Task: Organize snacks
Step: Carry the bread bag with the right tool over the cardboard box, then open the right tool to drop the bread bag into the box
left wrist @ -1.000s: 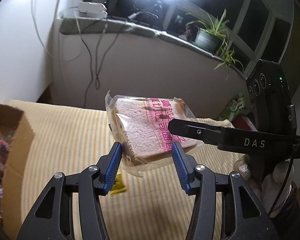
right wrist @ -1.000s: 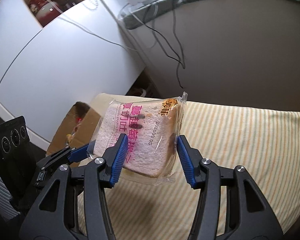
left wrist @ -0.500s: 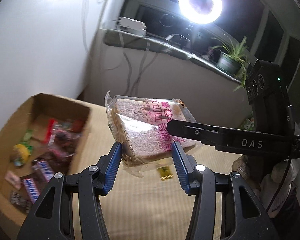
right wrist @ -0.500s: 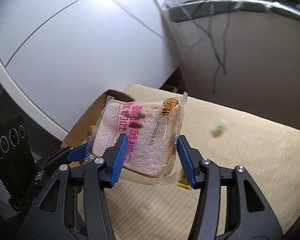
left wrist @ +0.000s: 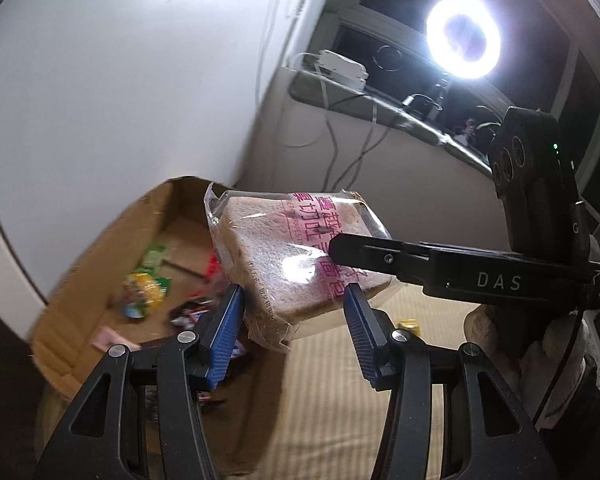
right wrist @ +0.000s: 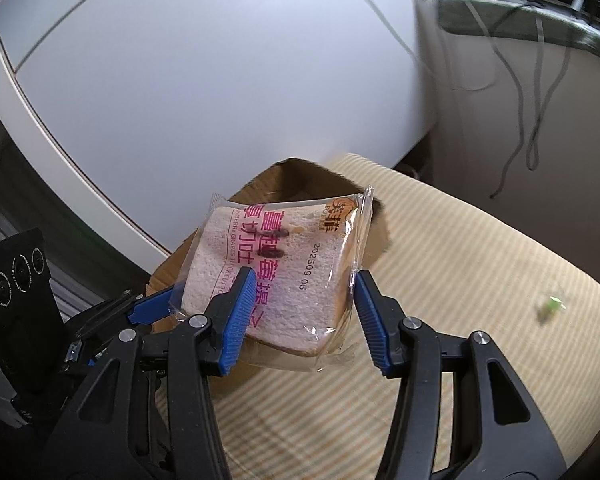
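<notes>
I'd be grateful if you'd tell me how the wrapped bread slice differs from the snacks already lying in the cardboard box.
The bread packet is up in the air, gripped by both grippers; the snacks lie loose on the floor of the cardboard box. The bread packet is one large flat piece; the snacks are several smaller ones. Its wrapper is clear with pink lettering, showing the slice; theirs look coloured, green, red and dark. Both are sealed in wrappers.

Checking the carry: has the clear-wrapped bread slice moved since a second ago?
Yes. The clear-wrapped bread slice, earlier over the striped cloth, now hangs at the open cardboard box of snacks, which has slid into view beneath it.
</notes>
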Motion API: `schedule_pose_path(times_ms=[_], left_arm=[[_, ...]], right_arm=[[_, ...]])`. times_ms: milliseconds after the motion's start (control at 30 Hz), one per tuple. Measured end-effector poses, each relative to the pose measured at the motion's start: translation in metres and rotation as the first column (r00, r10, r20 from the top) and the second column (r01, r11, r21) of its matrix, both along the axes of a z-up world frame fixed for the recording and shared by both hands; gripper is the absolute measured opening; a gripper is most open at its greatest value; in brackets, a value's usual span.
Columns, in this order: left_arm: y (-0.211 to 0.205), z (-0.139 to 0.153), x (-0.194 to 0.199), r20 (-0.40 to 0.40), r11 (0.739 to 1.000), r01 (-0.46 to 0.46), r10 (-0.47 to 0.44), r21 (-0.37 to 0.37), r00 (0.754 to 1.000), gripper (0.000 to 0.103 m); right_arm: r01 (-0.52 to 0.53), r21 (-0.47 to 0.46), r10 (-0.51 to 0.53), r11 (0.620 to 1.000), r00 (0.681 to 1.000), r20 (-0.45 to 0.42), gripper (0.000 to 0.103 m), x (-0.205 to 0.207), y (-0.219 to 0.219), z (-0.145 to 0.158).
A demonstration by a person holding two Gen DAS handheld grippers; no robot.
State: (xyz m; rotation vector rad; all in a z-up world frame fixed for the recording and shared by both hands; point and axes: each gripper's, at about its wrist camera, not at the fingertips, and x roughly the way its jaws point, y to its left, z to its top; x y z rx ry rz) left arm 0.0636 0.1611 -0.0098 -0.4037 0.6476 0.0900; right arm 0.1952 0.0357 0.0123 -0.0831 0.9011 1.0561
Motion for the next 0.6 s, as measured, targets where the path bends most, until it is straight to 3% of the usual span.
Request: schedule_pose_path(times_ms=[167, 400, 600], left_arm=[[0.016, -0.006, -0.007, -0.011, 0.999, -0.04, 0.04, -0.001, 0.999, 0.049], [0.029, -0.017, -0.01, -0.044, 0.998, -0.066, 0.066, 0.013, 0.997, 0.049], [0.038, -0.021, -0.017, -0.051, 0.994, -0.108, 0.11, 0.029, 0.993, 0.049]], right_arm=[[-0.043, -0.035, 0.043, 0.998, 0.999, 0.017, 0.053, -0.006, 0.03, -0.009], [-0.05, -0.021, 0.049, 0.999, 0.998, -0.029, 0.053, 0.003, 0.055, -0.021], [-0.051, -0.065, 0.054, 0.997, 0.998, 0.038, 0.055, 0.0, 0.068, -0.023]])
